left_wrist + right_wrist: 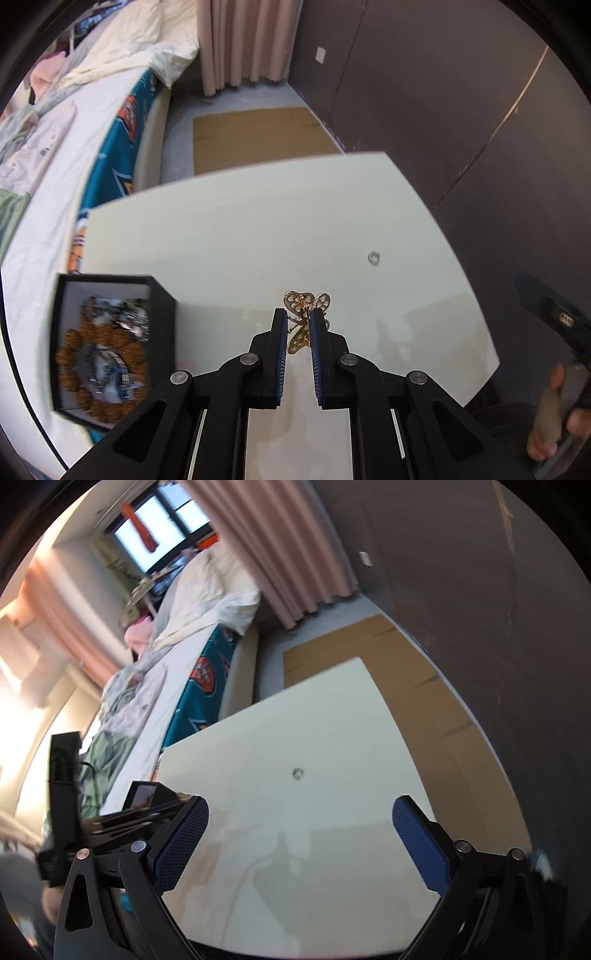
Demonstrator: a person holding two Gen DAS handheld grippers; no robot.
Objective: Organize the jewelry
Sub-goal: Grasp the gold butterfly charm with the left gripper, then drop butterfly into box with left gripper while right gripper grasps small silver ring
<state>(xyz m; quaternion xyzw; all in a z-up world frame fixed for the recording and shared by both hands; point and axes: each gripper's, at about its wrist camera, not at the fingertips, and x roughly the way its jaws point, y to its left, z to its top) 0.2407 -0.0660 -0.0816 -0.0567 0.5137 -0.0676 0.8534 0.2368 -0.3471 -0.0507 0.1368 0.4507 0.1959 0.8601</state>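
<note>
My left gripper point(298, 317) is shut on a gold filigree jewelry piece point(306, 302) with heart-shaped parts, held above the white table point(240, 236). A black jewelry box point(107, 347) stands open at the table's left edge, holding a brown bead bracelet point(74, 350) and several silver pieces point(135, 319). A small silver ring point(373, 257) lies alone on the table to the far right; it also shows in the right wrist view point(297, 773). My right gripper point(299, 812) is open and empty, above the table's near side. The box point(147, 794) sits past its left finger.
A bed point(62, 155) with crumpled bedding runs along the table's left side. Flat cardboard point(258, 136) lies on the floor beyond the table. A dark wall point(461, 92) stands to the right. The person's hand point(550, 410) is at the right edge.
</note>
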